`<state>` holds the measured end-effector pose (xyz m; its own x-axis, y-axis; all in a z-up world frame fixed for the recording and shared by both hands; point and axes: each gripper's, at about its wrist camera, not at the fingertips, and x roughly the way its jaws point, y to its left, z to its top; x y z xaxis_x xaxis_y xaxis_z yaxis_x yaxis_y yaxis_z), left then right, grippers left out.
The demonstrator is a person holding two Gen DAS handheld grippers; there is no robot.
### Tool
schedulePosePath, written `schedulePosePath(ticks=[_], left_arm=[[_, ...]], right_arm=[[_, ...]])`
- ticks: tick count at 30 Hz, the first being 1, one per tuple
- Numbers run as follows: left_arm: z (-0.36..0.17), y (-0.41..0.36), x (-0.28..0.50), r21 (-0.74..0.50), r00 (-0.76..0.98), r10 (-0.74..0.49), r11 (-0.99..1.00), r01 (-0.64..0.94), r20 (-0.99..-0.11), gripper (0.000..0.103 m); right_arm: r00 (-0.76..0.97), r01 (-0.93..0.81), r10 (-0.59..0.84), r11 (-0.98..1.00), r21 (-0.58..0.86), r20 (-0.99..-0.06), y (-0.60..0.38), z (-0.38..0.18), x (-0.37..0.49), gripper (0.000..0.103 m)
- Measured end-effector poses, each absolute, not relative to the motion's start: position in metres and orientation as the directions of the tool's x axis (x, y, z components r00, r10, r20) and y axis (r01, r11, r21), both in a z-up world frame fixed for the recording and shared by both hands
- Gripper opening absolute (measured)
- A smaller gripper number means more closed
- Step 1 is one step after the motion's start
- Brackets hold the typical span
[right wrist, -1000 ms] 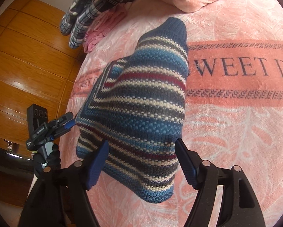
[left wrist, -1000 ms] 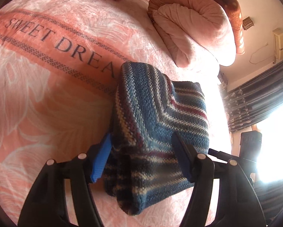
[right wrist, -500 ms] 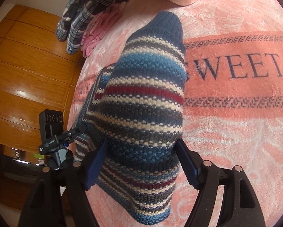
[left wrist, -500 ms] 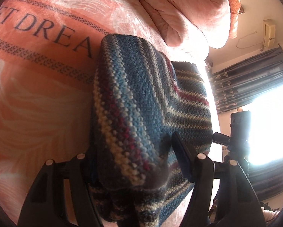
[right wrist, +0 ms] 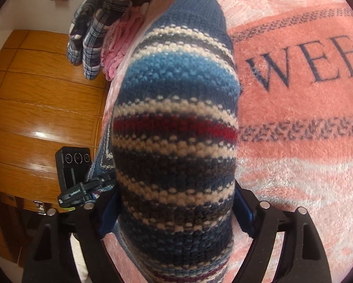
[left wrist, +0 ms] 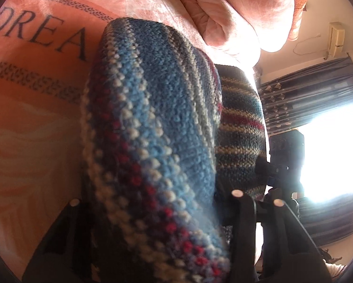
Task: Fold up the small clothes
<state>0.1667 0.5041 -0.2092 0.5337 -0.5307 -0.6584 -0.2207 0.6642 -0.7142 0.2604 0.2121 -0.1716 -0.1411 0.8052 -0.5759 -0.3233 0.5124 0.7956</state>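
From the left wrist view, the striped knit sweater (left wrist: pixel 152 122) lies on the pink blanket (left wrist: pixel 30 122) with a thick fold bulging between the wide-spread fingers of the left gripper (left wrist: pixel 157 200); whether they pinch it cannot be told. From the right wrist view, the right gripper (right wrist: pixel 174 202) straddles another fold likewise, jaws wide, grip undetermined. Judged soft, bulky and stretchy, it is best taken at a folded edge.

left gripper (left wrist: pixel 152 212) jaws spread wide and mostly hidden, right gripper (right wrist: pixel 176 207) jaws spread wide
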Motion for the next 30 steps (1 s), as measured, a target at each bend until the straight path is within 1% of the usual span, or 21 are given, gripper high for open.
schedulePosePath(ticks=[1, 4, 8, 11, 13, 17, 20, 24, 28, 30], left_arm=[[-0.208, 0.504, 0.164, -0.719, 0.541, -0.531, 0.661, -0.217, -0.652, 0.031], [-0.202, 0.501, 0.154, -0.754, 0.572, -0.551, 0.627, -0.197, -0.607, 0.028], [-0.185, 0.486, 0.137, -0.827, 0.605, -0.611, 0.542, -0.150, -0.510, 0.027], [-0.163, 0.455, 0.125, -0.836, 0.604, -0.636, 0.539, -0.098, -0.481, 0.027], [-0.147, 0.431, 0.115, -0.853, 0.605, -0.661, 0.518, -0.061, -0.445, 0.027], [-0.115, 0.378, 0.092, -0.838, 0.595, -0.672, 0.546, -0.004, -0.441, 0.027], [-0.111, 0.341, 0.078, -0.856, 0.580, -0.697, 0.517, 0.000, -0.421, 0.027], [-0.128, 0.293, 0.070, -0.842, 0.539, -0.702, 0.539, -0.028, -0.467, 0.027], [-0.167, 0.258, 0.085, -0.806, 0.490, -0.678, 0.584, -0.091, -0.547, 0.028], [-0.186, 0.247, 0.089, -0.784, 0.472, -0.659, 0.609, -0.121, -0.585, 0.028]], right_arm=[[-0.137, -0.333, 0.811, 0.503, 0.798, -0.568, 0.210, -0.168, 0.258, 0.068], [-0.141, -0.336, 0.838, 0.459, 0.822, -0.526, 0.202, -0.155, 0.252, 0.061], [-0.164, -0.356, 0.862, 0.402, 0.844, -0.480, 0.182, -0.129, 0.243, 0.059], [-0.169, -0.371, 0.877, 0.366, 0.853, -0.450, 0.153, -0.106, 0.234, 0.058], [-0.170, -0.378, 0.886, 0.346, 0.858, -0.432, 0.129, -0.093, 0.223, 0.058], [-0.176, -0.387, 0.889, 0.333, 0.860, -0.423, 0.075, -0.081, 0.195, 0.058], [-0.184, -0.371, 0.892, 0.327, 0.869, -0.414, 0.035, -0.081, 0.175, 0.058], [-0.186, -0.352, 0.874, 0.366, 0.861, -0.448, -0.005, -0.099, 0.159, 0.058], [-0.181, -0.299, 0.830, 0.465, 0.834, -0.527, -0.029, -0.142, 0.162, 0.058], [-0.182, -0.258, 0.813, 0.503, 0.825, -0.553, -0.037, -0.170, 0.165, 0.058]])
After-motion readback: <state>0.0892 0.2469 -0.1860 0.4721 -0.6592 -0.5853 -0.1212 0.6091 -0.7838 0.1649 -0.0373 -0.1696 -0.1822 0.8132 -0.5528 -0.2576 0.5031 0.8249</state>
